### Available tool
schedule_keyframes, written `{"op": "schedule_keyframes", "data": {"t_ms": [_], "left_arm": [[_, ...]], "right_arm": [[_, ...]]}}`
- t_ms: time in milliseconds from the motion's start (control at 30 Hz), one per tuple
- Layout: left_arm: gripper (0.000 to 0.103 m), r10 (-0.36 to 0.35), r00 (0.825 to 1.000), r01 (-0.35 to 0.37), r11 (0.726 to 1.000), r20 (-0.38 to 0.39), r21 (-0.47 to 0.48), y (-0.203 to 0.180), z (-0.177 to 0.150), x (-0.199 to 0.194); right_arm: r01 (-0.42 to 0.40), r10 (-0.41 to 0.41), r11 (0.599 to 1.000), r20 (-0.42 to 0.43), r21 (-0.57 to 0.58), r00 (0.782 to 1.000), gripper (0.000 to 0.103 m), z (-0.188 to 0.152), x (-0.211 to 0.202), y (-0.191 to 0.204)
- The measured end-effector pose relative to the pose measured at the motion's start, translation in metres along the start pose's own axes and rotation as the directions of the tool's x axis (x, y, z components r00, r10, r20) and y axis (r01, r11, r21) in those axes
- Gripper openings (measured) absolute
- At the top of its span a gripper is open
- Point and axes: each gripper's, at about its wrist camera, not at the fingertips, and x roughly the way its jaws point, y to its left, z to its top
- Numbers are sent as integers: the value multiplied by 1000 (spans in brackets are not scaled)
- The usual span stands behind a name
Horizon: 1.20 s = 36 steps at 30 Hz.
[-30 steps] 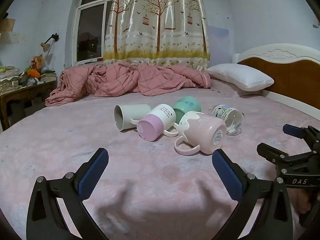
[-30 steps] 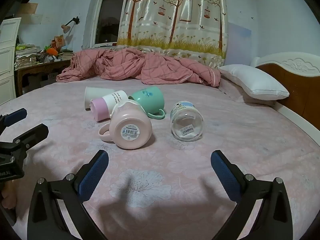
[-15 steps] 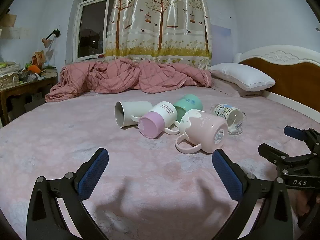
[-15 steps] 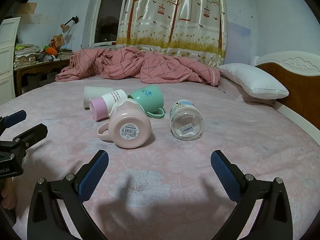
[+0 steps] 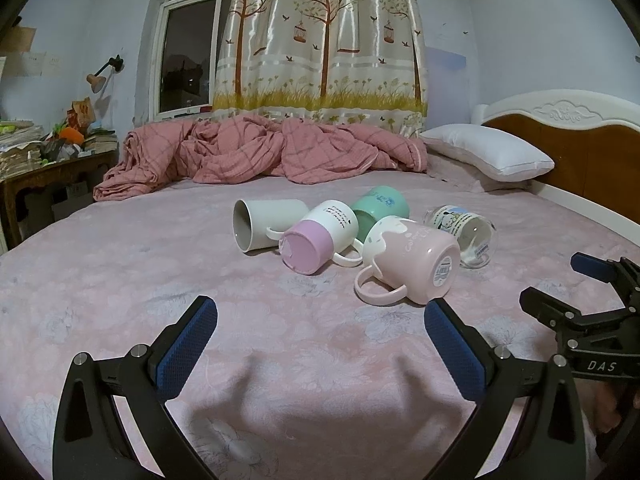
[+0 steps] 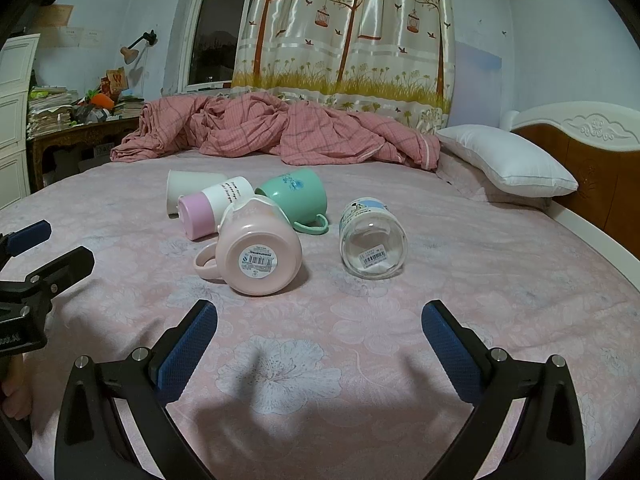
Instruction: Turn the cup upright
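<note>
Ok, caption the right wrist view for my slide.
Open right gripper faces five tipped cups on a pink bed, pink mug nearest.

Place: you are in a lived-in home bedroom.
Bed: you face a pink floral bedspread (image 5: 120,272) with a white and brown headboard (image 5: 568,132) at your right.
Bedding: you see a rumpled pink checked quilt (image 5: 256,156) and a white pillow (image 5: 488,152).
Window: a dark pane (image 5: 184,60) beside a tree-and-birdcage curtain (image 5: 320,36).
Clutter: at your left, a wooden desk (image 6: 80,136) stacked with papers, under a wall lamp (image 5: 100,76).
</note>
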Motion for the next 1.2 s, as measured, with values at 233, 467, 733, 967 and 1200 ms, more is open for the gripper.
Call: {"op": "schedule_keyframes", "data": {"t_ms": [233, 467, 733, 967, 1200], "left_arm": [[103, 10, 999, -10, 1000, 38, 12, -2, 1, -7], [103, 19, 997, -22, 999, 80, 40, -8, 0, -17], [103, 9, 997, -9, 1000, 76, 1, -1, -1, -17], [103, 8, 997, -8, 1000, 71, 0, 0, -1, -17], [103, 8, 997, -8, 1000, 72, 4, 0, 0, -19]], "right_arm": [[-30, 30, 1000, -34, 0, 999, 103, -1, 4, 1], [-35, 35, 999, -29, 12, 999, 103, -14, 19, 1], [-39, 39, 999, -22, 19, 999, 103, -6, 12, 0], [-43, 43, 999, -20, 25, 999, 103, -5, 8, 0], [-22, 22, 1000, 11, 15, 1000, 103, -3, -3, 3]]}}
